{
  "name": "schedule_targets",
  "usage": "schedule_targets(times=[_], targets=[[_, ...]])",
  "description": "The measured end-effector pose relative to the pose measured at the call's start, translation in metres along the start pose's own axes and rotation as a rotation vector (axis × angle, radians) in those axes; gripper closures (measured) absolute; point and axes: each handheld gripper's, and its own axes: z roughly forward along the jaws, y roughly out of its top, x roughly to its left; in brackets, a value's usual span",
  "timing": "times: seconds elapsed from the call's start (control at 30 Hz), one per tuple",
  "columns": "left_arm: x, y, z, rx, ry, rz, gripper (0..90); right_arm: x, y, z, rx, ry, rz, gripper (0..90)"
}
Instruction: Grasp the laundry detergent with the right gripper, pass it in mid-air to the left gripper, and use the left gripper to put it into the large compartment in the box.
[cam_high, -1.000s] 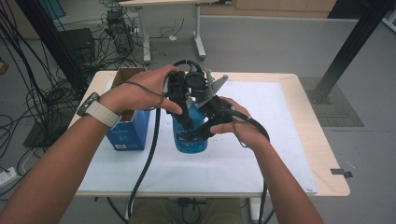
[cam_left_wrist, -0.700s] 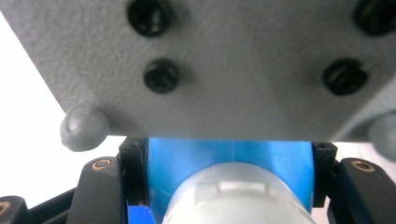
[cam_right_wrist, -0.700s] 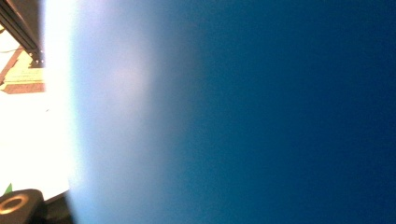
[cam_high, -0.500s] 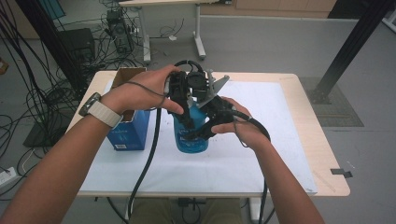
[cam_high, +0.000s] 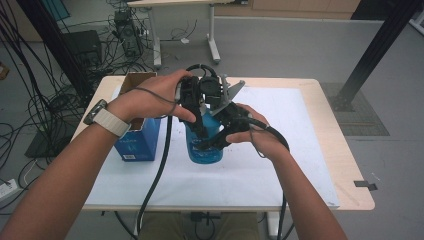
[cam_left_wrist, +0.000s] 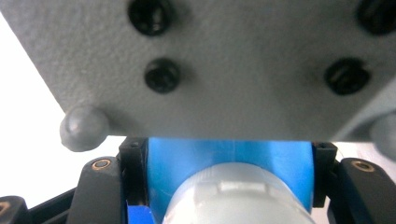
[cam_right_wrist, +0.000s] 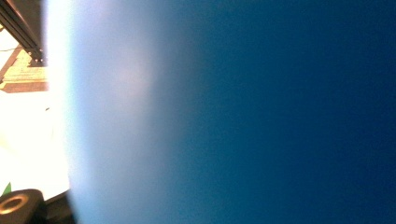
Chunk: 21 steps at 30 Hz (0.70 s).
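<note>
Blue bottle (cam_high: 205, 146) standing upright on the white mat (cam_high: 280, 165), near the table's middle, just right of the blue box (cam_high: 137, 142). I am bringing both grippers onto it at once. My left gripper (cam_high: 197, 122) is coming down over the top; in the left gripper view its black jaws are flanking the bottle's blue shoulder (cam_left_wrist: 229, 158) on both sides, with the grey cap (cam_left_wrist: 238, 200) rising between them. They appear to be closed against it, probably so the neck is steadied or the cap can be turned. My right gripper (cam_high: 220, 140) is pressing in from the side, likely to brace the body against twisting; its own view is so close to the blue wall (cam_right_wrist: 261, 112) that I cannot tell whether its jaws are gripping. The grey plate (cam_left_wrist: 205, 65) above belongs to that right gripper.
</note>
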Motion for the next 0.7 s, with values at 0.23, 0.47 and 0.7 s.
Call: schedule_targets(times=[0.23,0.47,0.7], targets=[[-0.0003,-0.0005,0.0005,-0.001,-0.003,-0.004,37.8,0.0004,0.0002,0.0003,0.005,-0.001,0.001,43.8],[-0.0002,-0.0012,0.0003,-0.005,-0.002,-0.005,37.8,0.0001,0.0002,0.0005,0.002,-0.001,-0.003,43.8],[-0.0005,-0.002,0.0004,-0.008,-0.004,-0.007,37.8,0.0011,0.0009,0.0006,0.006,0.004,0.007,43.8]])
